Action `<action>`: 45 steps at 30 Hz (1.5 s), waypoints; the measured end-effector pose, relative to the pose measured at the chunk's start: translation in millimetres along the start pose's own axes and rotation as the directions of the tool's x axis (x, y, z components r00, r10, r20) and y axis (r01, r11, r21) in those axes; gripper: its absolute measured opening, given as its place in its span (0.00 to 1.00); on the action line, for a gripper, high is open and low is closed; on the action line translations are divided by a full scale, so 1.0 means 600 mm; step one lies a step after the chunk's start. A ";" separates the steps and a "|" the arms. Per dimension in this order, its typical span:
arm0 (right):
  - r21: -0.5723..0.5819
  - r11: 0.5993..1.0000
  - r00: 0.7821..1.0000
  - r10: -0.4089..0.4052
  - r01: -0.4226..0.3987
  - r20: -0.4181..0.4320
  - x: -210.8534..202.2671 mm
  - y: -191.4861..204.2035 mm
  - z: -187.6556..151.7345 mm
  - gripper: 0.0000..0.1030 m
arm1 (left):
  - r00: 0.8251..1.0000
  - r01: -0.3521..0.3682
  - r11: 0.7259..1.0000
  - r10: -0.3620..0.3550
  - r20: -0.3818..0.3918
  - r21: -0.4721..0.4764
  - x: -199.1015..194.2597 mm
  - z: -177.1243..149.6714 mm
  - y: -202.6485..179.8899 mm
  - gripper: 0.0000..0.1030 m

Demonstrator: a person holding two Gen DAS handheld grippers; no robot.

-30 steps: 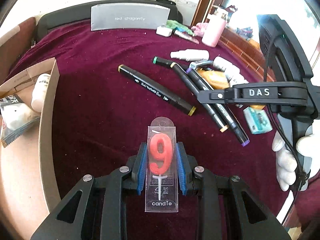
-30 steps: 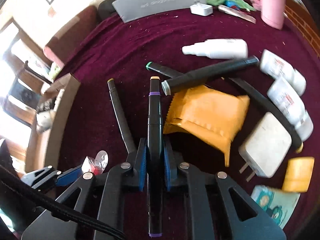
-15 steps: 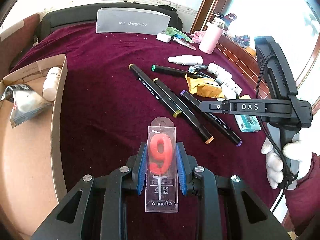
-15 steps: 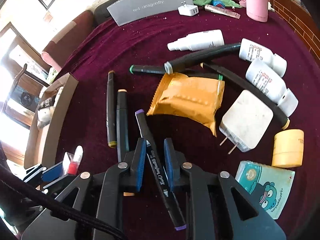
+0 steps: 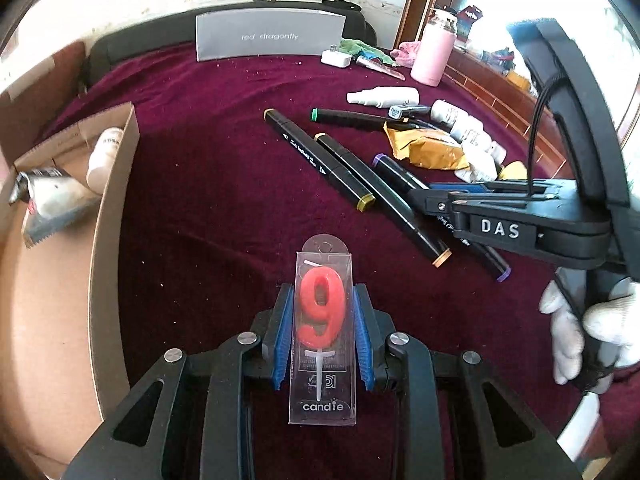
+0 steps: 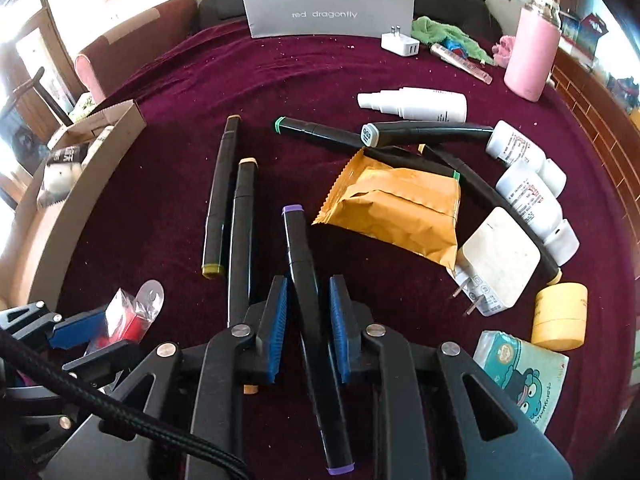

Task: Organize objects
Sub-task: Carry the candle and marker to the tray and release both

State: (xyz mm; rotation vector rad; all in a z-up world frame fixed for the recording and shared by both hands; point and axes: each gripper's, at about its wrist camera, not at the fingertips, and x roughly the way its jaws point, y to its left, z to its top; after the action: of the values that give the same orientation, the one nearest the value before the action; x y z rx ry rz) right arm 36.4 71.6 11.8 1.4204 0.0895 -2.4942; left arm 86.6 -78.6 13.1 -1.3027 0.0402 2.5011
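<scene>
My left gripper (image 5: 323, 312) is shut on a clear packet with a red "9" candle (image 5: 322, 312), held above the maroon cloth; it also shows in the right wrist view (image 6: 128, 312). My right gripper (image 6: 307, 292) is open, its blue pads either side of a purple-capped black marker (image 6: 308, 304) that lies on the cloth. Two more black markers, olive-capped (image 6: 218, 196) and tan-capped (image 6: 240, 232), lie just left of it. In the left wrist view the right gripper (image 5: 424, 200) sits over the purple-capped marker (image 5: 400, 174).
A cardboard box (image 5: 108, 216) with a bottle and a pouch stands at the left. An orange packet (image 6: 396, 204), white charger (image 6: 496, 264), white bottles (image 6: 528, 196), yellow jar (image 6: 560, 316), tissue pack (image 6: 524, 372) and further markers lie right. A pink flask (image 6: 530, 60) and grey sign (image 6: 328, 14) stand behind.
My right gripper opened and let go of the purple-capped marker, which now lies on the cloth beside the other two. The left gripper kept its hold on the candle.
</scene>
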 end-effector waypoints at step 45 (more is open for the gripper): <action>-0.167 0.899 0.908 0.417 -0.404 0.048 -0.122 0.305 0.107 0.13 | 0.923 -0.291 0.924 0.339 0.181 -0.247 -0.175 0.015 0.322 0.23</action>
State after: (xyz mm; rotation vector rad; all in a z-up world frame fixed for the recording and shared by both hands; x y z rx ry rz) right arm 66.1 -101.7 121.7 1.1330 -0.0329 -2.1418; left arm 78.6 -288.5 79.4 -1.1641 -0.0816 2.9888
